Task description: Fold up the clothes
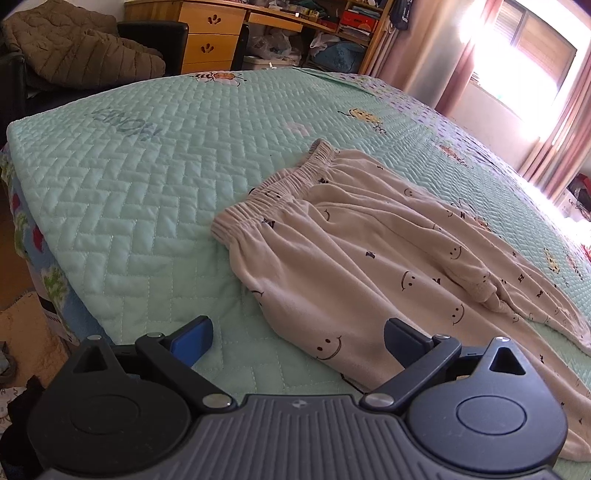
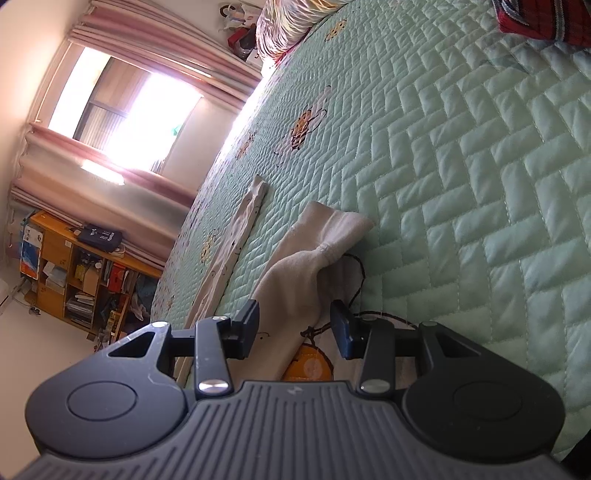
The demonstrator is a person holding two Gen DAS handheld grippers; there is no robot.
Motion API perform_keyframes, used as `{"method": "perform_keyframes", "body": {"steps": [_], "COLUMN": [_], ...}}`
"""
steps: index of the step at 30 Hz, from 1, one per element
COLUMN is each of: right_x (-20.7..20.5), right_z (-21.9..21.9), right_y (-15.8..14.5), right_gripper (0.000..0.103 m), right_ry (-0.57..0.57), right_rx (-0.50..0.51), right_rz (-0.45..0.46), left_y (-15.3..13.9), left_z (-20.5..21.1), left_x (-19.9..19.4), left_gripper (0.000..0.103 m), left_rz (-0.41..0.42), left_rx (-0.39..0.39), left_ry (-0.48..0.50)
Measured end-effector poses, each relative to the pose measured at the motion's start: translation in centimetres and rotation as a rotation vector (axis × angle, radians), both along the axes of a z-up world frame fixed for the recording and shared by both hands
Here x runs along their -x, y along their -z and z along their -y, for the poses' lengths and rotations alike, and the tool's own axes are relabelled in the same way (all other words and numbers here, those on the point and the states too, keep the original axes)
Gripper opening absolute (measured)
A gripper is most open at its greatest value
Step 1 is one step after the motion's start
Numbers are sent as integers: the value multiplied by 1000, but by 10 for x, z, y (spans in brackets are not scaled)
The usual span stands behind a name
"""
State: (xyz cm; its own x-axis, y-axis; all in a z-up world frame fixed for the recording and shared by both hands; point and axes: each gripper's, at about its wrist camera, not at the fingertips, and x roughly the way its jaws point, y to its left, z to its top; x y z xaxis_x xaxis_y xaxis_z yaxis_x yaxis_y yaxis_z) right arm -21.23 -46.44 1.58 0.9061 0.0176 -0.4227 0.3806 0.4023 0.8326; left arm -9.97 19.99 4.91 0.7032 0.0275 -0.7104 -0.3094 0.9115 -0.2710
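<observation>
A bedroom holds a bed (image 1: 155, 177) covered in a mint-green quilted spread stitched with small bee figures; behind it stand a wooden desk (image 1: 214, 33), cluttered shelves (image 2: 85, 273) and a bright window with pink curtains (image 2: 122, 110).

Cream trousers (image 1: 351, 240) printed with small smiley faces lie flat on the bed, the elastic waistband (image 1: 266, 199) toward the desk and the legs running off toward the window side.

The left gripper (image 1: 297, 341) hangs above the near edge of the trousers with its jaws spread wide, pressing on nothing; fabric lies below the gap.

In the right wrist view, a trouser leg with a ribbed cuff (image 2: 332, 232) runs between the fingers of the right gripper (image 2: 295, 328), whose jaws stand half apart and clear of the cloth, so it is released.
</observation>
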Motion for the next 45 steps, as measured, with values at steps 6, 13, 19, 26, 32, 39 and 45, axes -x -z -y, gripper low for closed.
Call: {"method": "perform_keyframes", "body": {"steps": [6, 13, 19, 26, 32, 39, 45], "right_x": [1, 1, 0, -1, 0, 8, -12], "right_z": [0, 0, 1, 1, 1, -36, -113], "right_y": [1, 3, 4, 4, -1, -51, -119], "right_gripper": [45, 45, 45, 46, 46, 47, 55], "right_ry": [1, 2, 1, 2, 5, 15, -174], "right_rx": [-13, -17, -18, -14, -6, 299, 689], "right_rz": [7, 11, 13, 14, 11, -16, 115], "left_y": [0, 1, 1, 3, 1, 0, 8], "left_z": [4, 9, 11, 13, 11, 10, 31], "left_x": [-1, -6, -6, -6, 2, 45, 55], "left_gripper": [100, 101, 102, 102, 102, 102, 102], "left_rz": [-12, -28, -34, -41, -33, 59, 78], "left_rx": [-23, -54, -67, -78, -63, 18, -36], "left_ry": [7, 16, 21, 26, 17, -33, 5]}}
